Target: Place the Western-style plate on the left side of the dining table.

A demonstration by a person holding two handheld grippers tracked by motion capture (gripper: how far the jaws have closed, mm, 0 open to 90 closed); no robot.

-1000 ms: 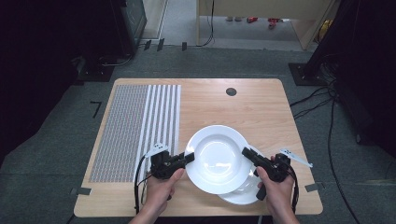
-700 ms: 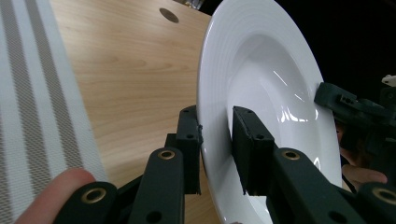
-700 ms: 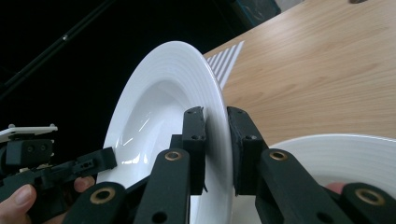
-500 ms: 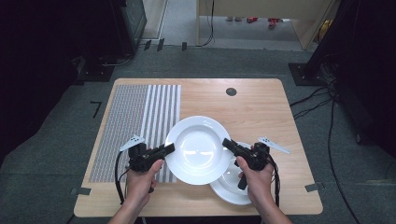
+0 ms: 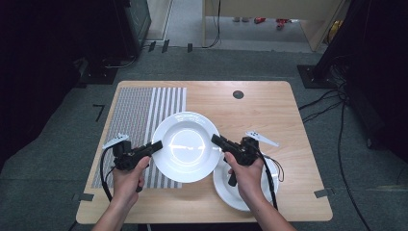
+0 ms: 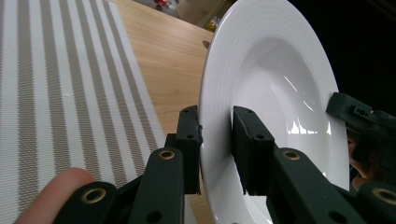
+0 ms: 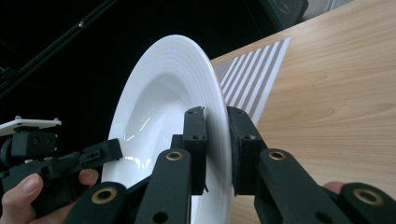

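Wooden desk [image 5: 269, 110] carries a striped mat [image 5: 139, 108]. Above the mat's right edge hangs a white plate [image 5: 185, 147], both grippers' fingers clenched on opposite rims: left gripper [image 5: 156, 146], right gripper [image 5: 215, 140]. Keep it level; lower both ends together.

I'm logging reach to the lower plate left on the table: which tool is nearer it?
Right. The right tool is directly above the lower plate while gripping the raised plate; the left tool is across that plate, over the striped mat.
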